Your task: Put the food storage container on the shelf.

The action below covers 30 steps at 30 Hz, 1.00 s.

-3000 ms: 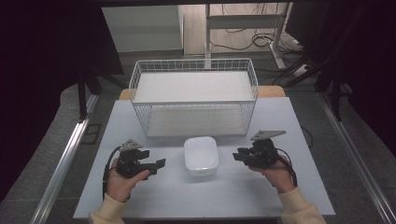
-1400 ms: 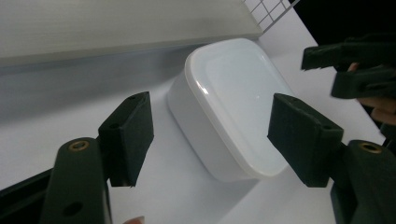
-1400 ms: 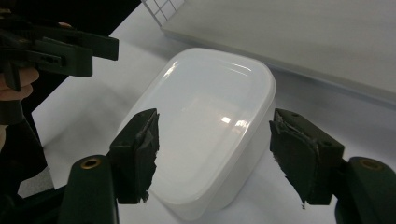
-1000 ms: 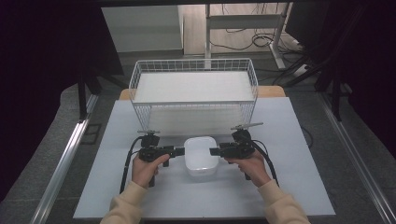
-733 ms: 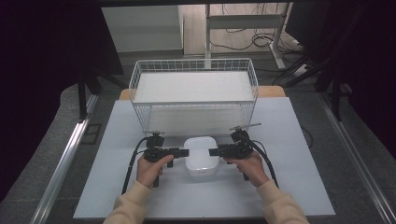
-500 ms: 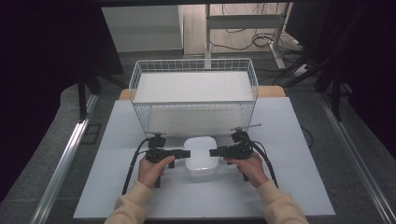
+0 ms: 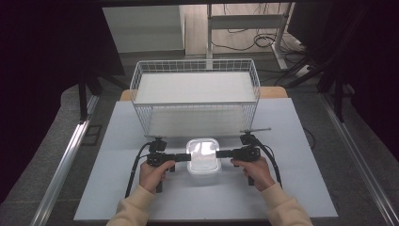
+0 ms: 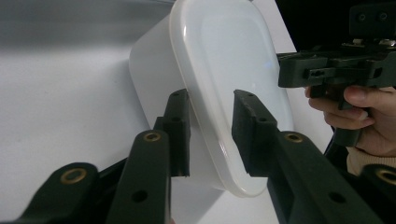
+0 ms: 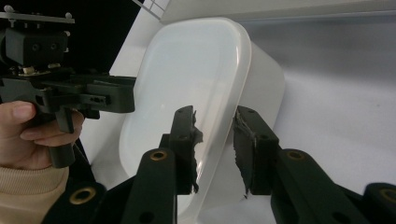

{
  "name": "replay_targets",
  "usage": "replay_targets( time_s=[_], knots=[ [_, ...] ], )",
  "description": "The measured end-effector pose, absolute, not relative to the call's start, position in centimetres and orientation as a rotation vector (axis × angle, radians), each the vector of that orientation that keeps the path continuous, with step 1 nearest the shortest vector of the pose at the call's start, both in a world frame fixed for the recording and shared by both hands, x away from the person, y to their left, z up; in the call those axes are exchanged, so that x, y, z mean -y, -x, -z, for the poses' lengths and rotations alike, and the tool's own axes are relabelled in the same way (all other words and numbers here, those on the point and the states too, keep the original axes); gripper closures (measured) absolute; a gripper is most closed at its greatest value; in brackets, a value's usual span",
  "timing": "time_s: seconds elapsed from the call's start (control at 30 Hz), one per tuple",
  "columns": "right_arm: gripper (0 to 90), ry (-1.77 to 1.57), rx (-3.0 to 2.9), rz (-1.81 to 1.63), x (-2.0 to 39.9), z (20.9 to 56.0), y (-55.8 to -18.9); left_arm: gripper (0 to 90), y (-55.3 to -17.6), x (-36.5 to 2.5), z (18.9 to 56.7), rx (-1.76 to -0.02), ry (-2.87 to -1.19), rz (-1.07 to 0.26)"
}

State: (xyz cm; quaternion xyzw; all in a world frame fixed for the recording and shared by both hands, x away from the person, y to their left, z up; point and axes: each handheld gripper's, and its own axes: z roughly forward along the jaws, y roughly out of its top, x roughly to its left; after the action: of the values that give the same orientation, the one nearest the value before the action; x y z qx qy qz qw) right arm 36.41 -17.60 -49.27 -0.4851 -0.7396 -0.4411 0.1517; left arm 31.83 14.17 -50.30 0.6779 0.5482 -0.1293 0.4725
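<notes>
Your left claw [image 7: 184, 157] comes at the box [image 7: 203, 159] from its left side, and your right claw [image 7: 222, 153] comes at it from the right, each pointing level across the tabletop [image 7: 117, 188] toward the other. Your forearms enter from the near edge, sleeves angled inward, with each hand wrapped around its claw's handle just beside the box.

The box sits on the tabletop, near the middle of it, just in front of the wire basket [image 7: 195, 89] and between your two hands. Its lid is on.

In the left gripper view, the left claw [image 8: 211, 135] straddles the lid's rim: one jaw lies against the box wall under the rim, the other over the lid top. The jaws have just been closing, with the rim between them, yet a gap shows at the upper jaw, so the grip is not clamped.

In the right gripper view, the right claw [image 9: 214, 144] stands likewise over the opposite rim of the box [image 9: 205, 93], one jaw over the lid, the other beside the wall. These jaws have also just been closing around the rim, and they too stand apart from it, not pressing.
</notes>
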Motion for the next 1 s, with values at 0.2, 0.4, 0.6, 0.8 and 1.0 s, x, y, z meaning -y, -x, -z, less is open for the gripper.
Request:
replay_targets(
  time_s=[0.2,0.4,0.6,0.8,1.0],
  knots=[
    [75.3,1.381,2.125,1.297,17.8,48.6,-35.5,74.5,-31.0,-14.5,49.5,-1.315,-1.671,0.28],
    [79.3,1.356,2.155,1.331,17.8,48.0,-34.7,78.7,-30.5,-14.6,49.1,-1.297,-1.689,0.25],
    [79.3,1.335,2.174,1.346,17.8,47.8,-34.5,79.4,-30.1,-14.9,48.6,-1.269,-1.691,0.247],
    [79.2,1.297,2.224,1.389,17.4,46.9,-33.9,79.6,-29.6,-15.3,47.8,-1.24,-1.689,0.219],
    [79.2,1.255,2.281,1.44,17.3,45.4,-33.2,79.6,-28.9,-15.3,46.4,-1.2,-1.702,0.158]
  ],
)
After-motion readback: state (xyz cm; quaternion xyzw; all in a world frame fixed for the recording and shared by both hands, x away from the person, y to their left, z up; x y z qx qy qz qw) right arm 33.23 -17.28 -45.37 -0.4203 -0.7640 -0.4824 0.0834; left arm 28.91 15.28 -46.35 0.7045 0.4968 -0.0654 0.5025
